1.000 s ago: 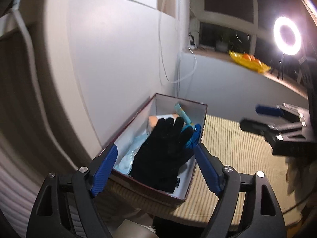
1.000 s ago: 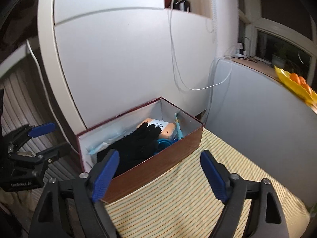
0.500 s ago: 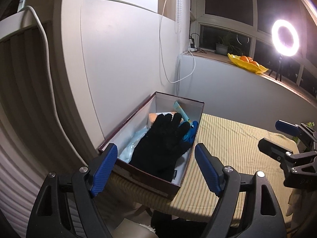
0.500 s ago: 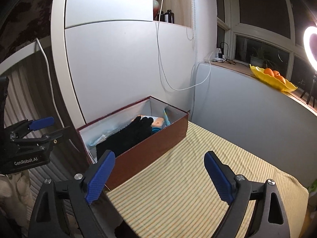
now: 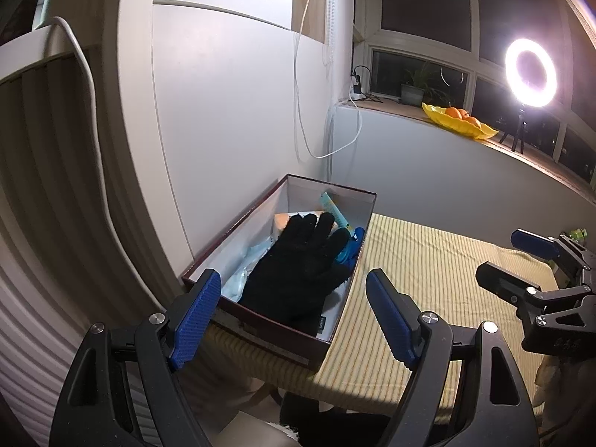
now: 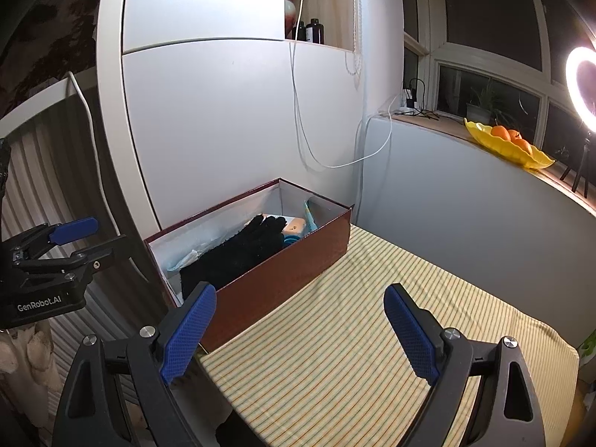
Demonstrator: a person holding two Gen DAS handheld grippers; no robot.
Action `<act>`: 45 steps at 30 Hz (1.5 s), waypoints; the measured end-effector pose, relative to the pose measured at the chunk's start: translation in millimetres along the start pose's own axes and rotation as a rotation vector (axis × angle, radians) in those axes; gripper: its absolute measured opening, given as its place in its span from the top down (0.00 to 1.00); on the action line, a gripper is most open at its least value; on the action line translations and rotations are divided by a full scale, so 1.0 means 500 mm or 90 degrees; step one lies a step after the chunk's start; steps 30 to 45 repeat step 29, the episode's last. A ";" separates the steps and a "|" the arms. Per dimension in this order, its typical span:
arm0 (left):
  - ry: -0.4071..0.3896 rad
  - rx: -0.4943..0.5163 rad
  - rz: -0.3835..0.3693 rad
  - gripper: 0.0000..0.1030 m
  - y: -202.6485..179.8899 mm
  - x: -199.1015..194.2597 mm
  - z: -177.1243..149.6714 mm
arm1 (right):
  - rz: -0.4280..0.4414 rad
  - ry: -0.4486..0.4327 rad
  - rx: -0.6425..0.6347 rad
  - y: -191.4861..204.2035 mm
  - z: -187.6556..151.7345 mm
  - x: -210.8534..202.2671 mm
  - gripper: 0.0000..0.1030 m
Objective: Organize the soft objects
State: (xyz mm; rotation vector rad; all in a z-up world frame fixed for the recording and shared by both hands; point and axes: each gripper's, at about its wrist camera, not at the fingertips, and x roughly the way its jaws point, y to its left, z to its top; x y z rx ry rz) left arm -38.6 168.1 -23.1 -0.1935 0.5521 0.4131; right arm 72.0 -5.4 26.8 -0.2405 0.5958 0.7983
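A dark red box (image 5: 260,329) with a white inside stands at the left end of a striped table (image 5: 428,272). A black glove (image 5: 298,272) lies on top of other soft items in it: pale blue cloth, a blue piece, a peach-coloured item. The box (image 6: 283,279) and the glove (image 6: 238,253) also show in the right wrist view. My left gripper (image 5: 294,314) is open and empty, held back from the box's near end. My right gripper (image 6: 298,331) is open and empty above the striped cloth (image 6: 372,335), to the right of the box.
A white cabinet wall (image 6: 231,119) with hanging cables rises behind the box. A windowsill carries a yellow bowl of oranges (image 5: 460,121) and a lit ring light (image 5: 530,72). The table's near edge drops off below the left gripper.
Both grippers have pulled back and up from the box, which now looks smaller and farther. The glove stays in the box. Both stay open.
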 end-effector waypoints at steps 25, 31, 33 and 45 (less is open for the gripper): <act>0.001 0.004 -0.011 0.22 -0.008 0.000 -0.004 | 0.004 0.011 0.009 -0.012 -0.024 0.001 0.13; 0.006 0.005 -0.009 0.22 -0.011 0.004 -0.006 | 0.003 0.015 0.014 -0.018 -0.028 0.004 0.13; 0.006 0.005 -0.009 0.22 -0.011 0.004 -0.006 | 0.003 0.015 0.014 -0.018 -0.028 0.004 0.13; 0.006 0.005 -0.009 0.22 -0.011 0.004 -0.006 | 0.003 0.015 0.014 -0.018 -0.028 0.004 0.13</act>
